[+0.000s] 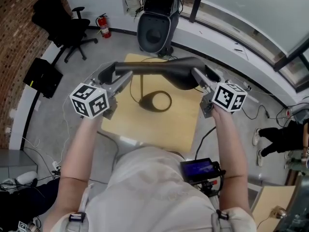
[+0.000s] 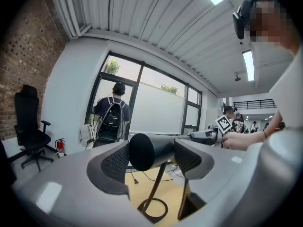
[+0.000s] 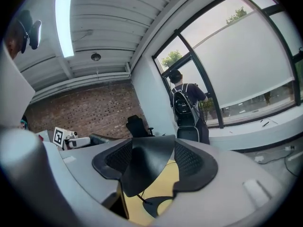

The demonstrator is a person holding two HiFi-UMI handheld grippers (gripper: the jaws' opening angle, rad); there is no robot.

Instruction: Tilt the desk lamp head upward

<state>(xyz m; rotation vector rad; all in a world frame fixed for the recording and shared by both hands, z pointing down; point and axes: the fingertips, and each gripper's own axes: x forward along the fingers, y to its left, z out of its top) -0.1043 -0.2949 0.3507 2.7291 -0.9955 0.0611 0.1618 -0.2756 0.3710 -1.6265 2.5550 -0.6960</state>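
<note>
Your left gripper [image 2: 152, 157] is clamped on the lamp arm [image 1: 145, 67]. Its jaws are partly apart, and the arm's blunt round end sits snug between both pads [image 2: 116, 162]. Those pads are black, curved and finely dimpled like rubber mesh, set into smooth grey shells. Now your right gripper [image 3: 152, 157]: the jaws stand wide, and the lamp head [image 1: 186, 76] fills the gap, its flanks against the dimpled pads on either side. The head is a matte black shade, smooth and flaring out like a fan towards you. It sits at the right end of the arm, which runs roughly level between your two grippers, high above the table [image 1: 183, 127]. The arm is a dark, smooth tube. A thin stem drops from it to a flat open ring base [image 1: 155, 102], which rests on the pale wooden tabletop between your hands.
</note>
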